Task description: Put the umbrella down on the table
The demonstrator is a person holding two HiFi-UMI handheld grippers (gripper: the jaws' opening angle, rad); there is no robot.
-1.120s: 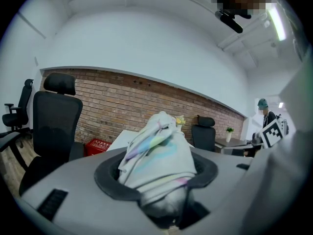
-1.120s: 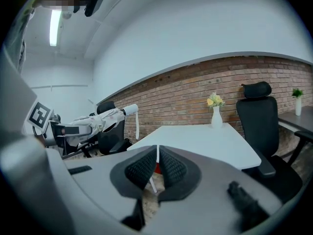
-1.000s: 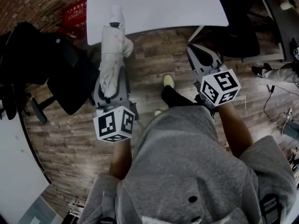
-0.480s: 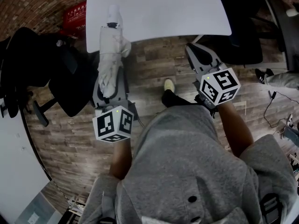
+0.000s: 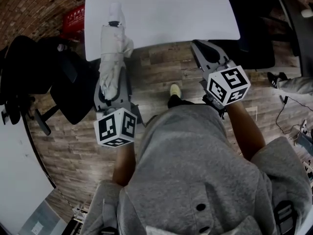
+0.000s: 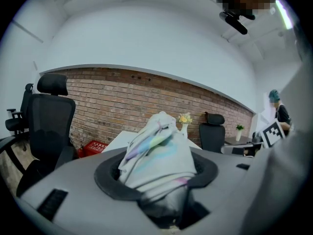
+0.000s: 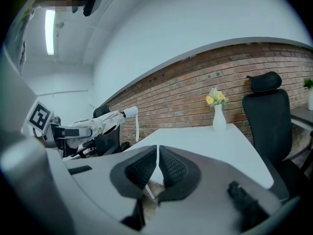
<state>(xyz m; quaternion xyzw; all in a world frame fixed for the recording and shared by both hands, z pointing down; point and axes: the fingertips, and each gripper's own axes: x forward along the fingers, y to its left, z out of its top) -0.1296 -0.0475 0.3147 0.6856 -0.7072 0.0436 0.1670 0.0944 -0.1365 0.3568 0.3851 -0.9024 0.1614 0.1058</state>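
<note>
Head view: L gripper (image 5: 113,82) grips folded umbrella (image 5: 111,53), held off white surface (image 5: 171,9) w/ tip at 12 o'clock over its near edge; R gripper (image 5: 199,49) at 3 o'clock. Left gripper view: fingers (image 6: 107,182) clamp umbrella (image 6: 156,155). Right gripper view: fingers (image 7: 172,169) shut, empty

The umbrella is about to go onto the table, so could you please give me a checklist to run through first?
1. Grip: the umbrella is clamped in the left gripper: ok.
2. Spare hand: the right gripper is shut and empty: ok.
3. Whole umbrella over the table: not ok, only its tip crosses the near edge.
4. Tabletop bare ahead of the tip: ok.
5. Clearance above the tabletop: cannot tell.
</note>
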